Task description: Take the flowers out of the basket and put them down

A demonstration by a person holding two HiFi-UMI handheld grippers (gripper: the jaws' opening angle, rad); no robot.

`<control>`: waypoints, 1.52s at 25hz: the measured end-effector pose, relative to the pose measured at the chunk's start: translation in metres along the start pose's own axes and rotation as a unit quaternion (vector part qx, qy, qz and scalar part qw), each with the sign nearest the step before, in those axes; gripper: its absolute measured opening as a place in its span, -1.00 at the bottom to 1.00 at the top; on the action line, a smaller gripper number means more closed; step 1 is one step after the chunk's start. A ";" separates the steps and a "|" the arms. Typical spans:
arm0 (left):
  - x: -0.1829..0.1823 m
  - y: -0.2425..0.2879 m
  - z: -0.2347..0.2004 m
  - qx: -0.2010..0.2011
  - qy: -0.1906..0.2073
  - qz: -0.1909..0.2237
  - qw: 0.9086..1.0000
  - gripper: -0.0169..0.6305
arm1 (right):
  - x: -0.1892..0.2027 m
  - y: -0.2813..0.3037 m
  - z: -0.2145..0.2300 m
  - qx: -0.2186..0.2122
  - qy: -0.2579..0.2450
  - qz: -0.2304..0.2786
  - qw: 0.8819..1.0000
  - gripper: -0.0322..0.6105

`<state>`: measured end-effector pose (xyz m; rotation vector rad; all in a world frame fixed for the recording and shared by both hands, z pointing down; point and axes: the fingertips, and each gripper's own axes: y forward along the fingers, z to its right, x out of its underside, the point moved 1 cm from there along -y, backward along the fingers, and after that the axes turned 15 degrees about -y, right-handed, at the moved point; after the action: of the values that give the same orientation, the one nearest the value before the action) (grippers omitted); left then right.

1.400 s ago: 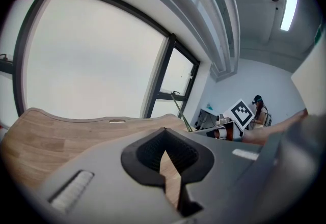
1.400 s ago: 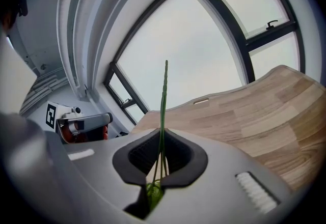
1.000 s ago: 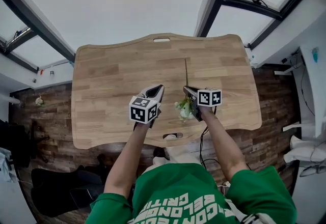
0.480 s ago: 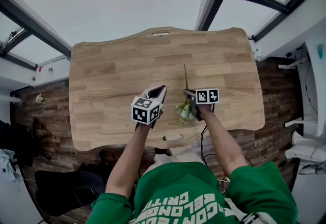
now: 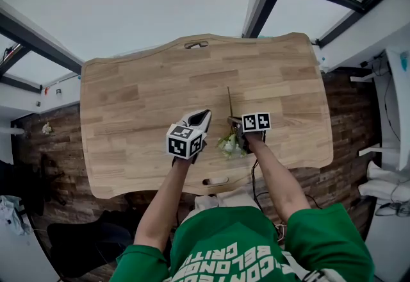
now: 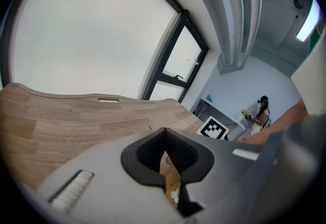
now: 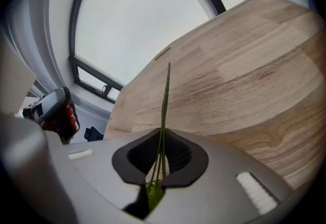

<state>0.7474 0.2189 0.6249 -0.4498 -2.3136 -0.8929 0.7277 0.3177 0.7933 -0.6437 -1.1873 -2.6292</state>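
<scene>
- Flowers [image 5: 229, 144] are pinched in the right gripper [image 5: 233, 122]. Its two jaws are squeezed tight on the thin green stems [image 7: 164, 111].
- The stems stick out long and straight past the jaws and point to the far side of the table [image 5: 141, 101]. I cannot tell if they touch the wood.
- The white and green blooms hang at the back of this gripper, close to the person's hand, over the near part of the table.
- The left gripper [image 5: 205, 113] is just beside it, on the left. Its jaws are pressed together with nothing in them.
- Both grippers are over the near middle of the wooden table.
- The person's bare arms reach out from a green shirt [image 5: 230, 245].
- A brown wood floor [image 5: 51, 146] shows around the table.
</scene>
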 end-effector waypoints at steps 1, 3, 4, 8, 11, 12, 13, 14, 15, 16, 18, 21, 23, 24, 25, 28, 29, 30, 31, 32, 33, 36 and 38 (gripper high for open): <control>-0.001 0.004 -0.001 0.001 -0.001 -0.001 1.000 -0.89 | 0.000 0.002 0.003 0.001 0.004 -0.005 1.000 -0.84; -0.002 0.010 -0.003 0.001 -0.004 -0.004 1.000 -0.89 | 0.002 0.006 0.010 0.003 0.014 -0.010 1.000 -0.82; -0.003 0.013 -0.004 0.000 -0.005 -0.005 1.000 -0.89 | 0.003 0.008 0.013 0.004 0.020 -0.011 1.000 -0.81; -0.007 0.022 -0.010 -0.004 -0.012 -0.003 1.000 -0.89 | 0.007 0.011 0.023 0.008 0.031 -0.015 0.999 -0.76; -0.009 0.023 -0.013 -0.007 -0.015 -0.001 1.000 -0.89 | 0.010 0.012 0.027 0.009 0.038 -0.018 0.999 -0.72; -0.010 0.024 -0.013 -0.008 -0.016 -0.001 1.000 -0.89 | 0.010 0.012 0.027 0.008 0.040 -0.017 0.999 -0.71; -0.011 0.026 -0.013 -0.008 -0.016 -0.001 1.000 -0.89 | 0.010 0.012 0.028 0.007 0.041 -0.017 0.999 -0.69; -0.012 0.027 -0.013 -0.008 -0.015 -0.001 1.000 -0.89 | 0.009 0.011 0.028 0.006 0.041 -0.016 0.999 -0.67; -0.013 0.027 -0.012 -0.008 -0.014 -0.001 1.000 -0.89 | 0.009 0.011 0.028 0.005 0.042 -0.016 0.999 -0.65; -0.015 0.028 -0.011 -0.008 -0.014 0.000 1.000 -0.89 | 0.008 0.011 0.028 0.003 0.042 -0.015 0.999 -0.63; -0.017 0.027 -0.009 -0.008 -0.012 0.002 1.000 -0.89 | 0.007 0.009 0.028 -0.001 0.042 -0.014 0.999 -0.55; -0.018 0.026 -0.003 -0.005 -0.007 0.003 1.000 -0.89 | 0.004 0.001 0.030 0.000 0.050 -0.005 0.999 -0.34; -0.018 0.024 0.000 -0.004 -0.003 0.003 1.000 -0.89 | -0.002 -0.007 0.032 0.002 0.058 0.011 0.998 -0.30; -0.019 0.023 0.002 -0.004 -0.001 0.004 1.000 -0.89 | -0.005 -0.012 0.033 0.004 0.060 0.019 0.998 -0.27; -0.019 0.022 0.003 -0.004 0.000 0.006 1.000 -0.89 | -0.008 -0.018 0.035 0.007 0.062 0.027 0.998 -0.26; -0.020 0.017 0.007 -0.002 0.004 0.010 1.000 -0.89 | -0.018 -0.038 0.037 0.017 0.061 0.053 0.997 -0.25; -0.019 0.016 0.010 0.000 0.007 0.010 1.000 -0.89 | -0.021 -0.046 0.037 0.020 0.059 0.063 0.996 -0.25; -0.018 0.015 0.013 0.002 0.011 0.009 1.000 -0.89 | -0.023 -0.054 0.036 0.024 0.055 0.073 0.996 -0.25; -0.016 0.013 0.017 0.005 0.014 0.008 1.000 -0.89 | -0.025 -0.063 0.035 0.028 0.050 0.082 0.995 -0.25; -0.015 0.012 0.020 0.008 0.017 0.008 1.000 -0.89 | -0.027 -0.072 0.034 0.033 0.044 0.089 0.994 -0.25; -0.014 0.010 0.024 0.010 0.020 0.007 1.000 -0.89 | -0.028 -0.080 0.032 0.037 0.039 0.097 0.994 -0.25; -0.010 0.002 0.037 0.017 0.029 0.010 0.999 -0.89 | -0.027 -0.105 0.022 0.044 0.033 0.124 0.991 -0.26; -0.006 -0.005 0.047 0.024 0.034 0.012 0.999 -0.89 | -0.024 -0.122 0.015 0.049 0.033 0.143 0.988 -0.27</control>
<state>0.7297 0.2477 0.5912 -0.4193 -2.2575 -0.8268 0.7123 0.4089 0.7096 -0.6508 -1.1059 -2.3222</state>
